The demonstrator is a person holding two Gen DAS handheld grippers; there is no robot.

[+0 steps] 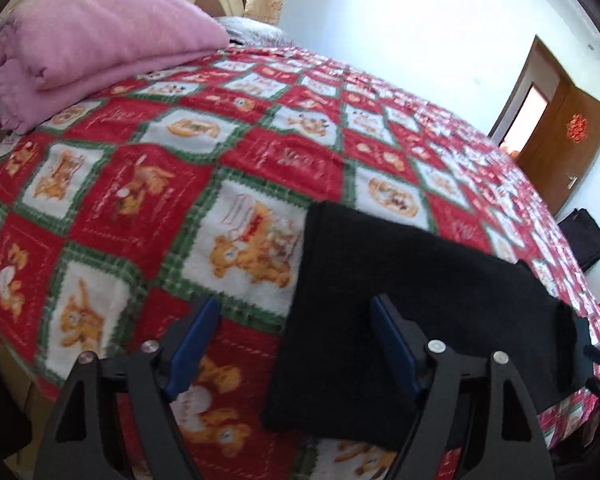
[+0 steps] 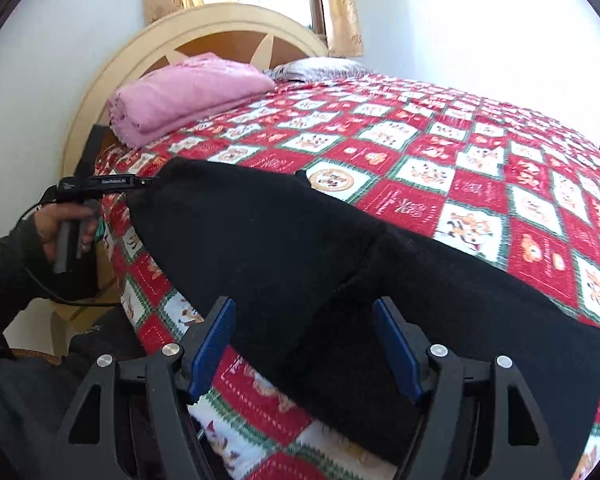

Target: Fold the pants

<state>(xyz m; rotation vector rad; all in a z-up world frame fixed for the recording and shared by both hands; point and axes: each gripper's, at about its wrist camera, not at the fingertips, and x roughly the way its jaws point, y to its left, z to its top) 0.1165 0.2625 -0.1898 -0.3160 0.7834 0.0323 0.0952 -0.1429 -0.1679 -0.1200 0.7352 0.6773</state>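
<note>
Black pants (image 1: 404,276) lie folded in a long strip along the near edge of the bed; in the right wrist view the pants (image 2: 300,232) stretch from left to lower right. My left gripper (image 1: 295,301) is open above the strip's left end, one blue pad over the bedspread and the other over the black cloth. Seen from the right wrist, a person's hand (image 2: 66,224) holds the left gripper (image 2: 142,181) with its tip by the pants' left end. My right gripper (image 2: 303,302) hangs open over the middle of the strip, pads clear of the cloth.
A red, white and green checked bedspread (image 1: 148,184) covers the bed. A folded pink blanket (image 2: 188,92) and a grey pillow (image 2: 320,68) lie by the round headboard (image 2: 220,20). A brown door (image 1: 560,148) and a black bag (image 1: 584,240) stand beyond the bed's far side.
</note>
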